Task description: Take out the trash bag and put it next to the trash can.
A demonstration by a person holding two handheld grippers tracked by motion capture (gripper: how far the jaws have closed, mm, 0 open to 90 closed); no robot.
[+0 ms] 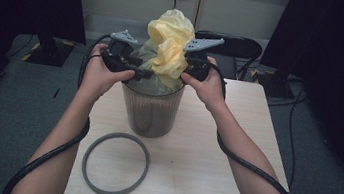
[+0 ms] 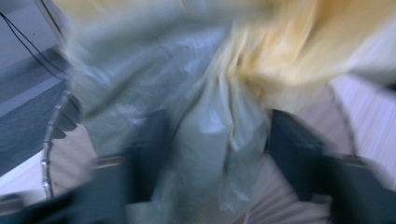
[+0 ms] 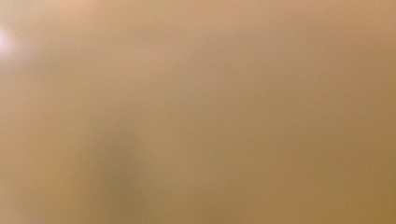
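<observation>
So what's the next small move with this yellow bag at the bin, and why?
Probably draw the yellow bag outward toward the bin rim: it stands bunched above the opening, the left gripper has its jaws apart around bag film, and the grey ring lies unused on the table.

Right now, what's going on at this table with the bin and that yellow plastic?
A person is fitting a yellow bag into a small bin on the table, a handheld gripper on each side. In the left gripper view, bag plastic hangs between the parted jaws. The right gripper is pressed into the bag. A grey ring lies in front of the bin.
</observation>
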